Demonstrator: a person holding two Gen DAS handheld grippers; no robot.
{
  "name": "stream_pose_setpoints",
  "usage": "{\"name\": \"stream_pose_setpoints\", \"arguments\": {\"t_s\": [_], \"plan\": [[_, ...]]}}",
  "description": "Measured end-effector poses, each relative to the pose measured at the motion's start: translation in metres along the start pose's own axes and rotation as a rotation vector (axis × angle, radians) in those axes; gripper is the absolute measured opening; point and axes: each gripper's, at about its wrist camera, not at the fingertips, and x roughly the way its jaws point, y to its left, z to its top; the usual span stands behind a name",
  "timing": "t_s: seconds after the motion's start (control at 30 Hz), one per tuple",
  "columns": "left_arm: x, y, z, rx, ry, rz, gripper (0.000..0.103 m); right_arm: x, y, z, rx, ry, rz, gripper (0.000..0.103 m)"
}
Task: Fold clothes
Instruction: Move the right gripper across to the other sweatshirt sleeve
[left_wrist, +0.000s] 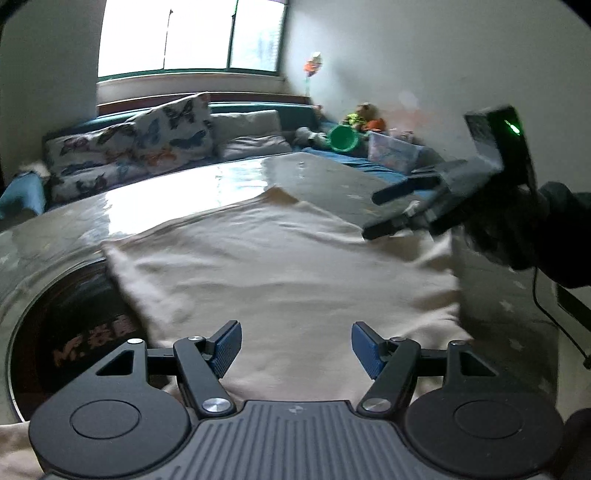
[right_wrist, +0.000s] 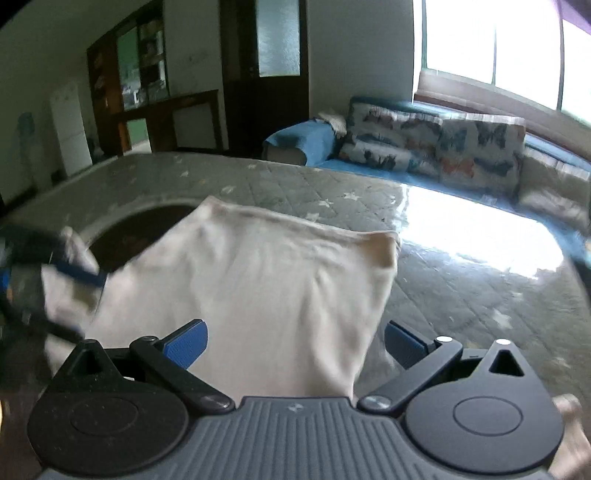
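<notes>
The left gripper (left_wrist: 296, 345) and right gripper (right_wrist: 295, 345) both gape, holding nothing, over the half-folded cream cloth (left_wrist: 280, 266); next, I think, grab an edge.

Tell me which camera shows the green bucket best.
Left wrist view: the green bucket sits, blurred, on the blue sofa beyond the table. The right wrist view does not show it.
</notes>
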Motion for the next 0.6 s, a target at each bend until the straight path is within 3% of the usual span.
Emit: {"name": "stream_pose_setpoints", "arguments": {"t_s": [0.17,0.27,0.4,0.6], "plan": [[0.005,-0.023,-0.002,0.046,0.018,-0.023,0.069,-0.028,0.037,-0.035,-0.134,-0.019,-0.06,0.103],[0.007,-0.032,-0.003,0.068,0.021,-0.035,0.069,-0.04,0.041,-0.049,-0.125,-0.023,-0.085,0.103],[0.013,-0.037,0.001,0.079,0.026,-0.047,0.069,-0.06,0.01,-0.055,0.053,-0.047,-0.109,0.103],[0.024,-0.054,0.011,0.118,0.018,-0.091,0.069,-0.067,-0.074,-0.066,0.33,-0.041,-0.297,0.098]]}}
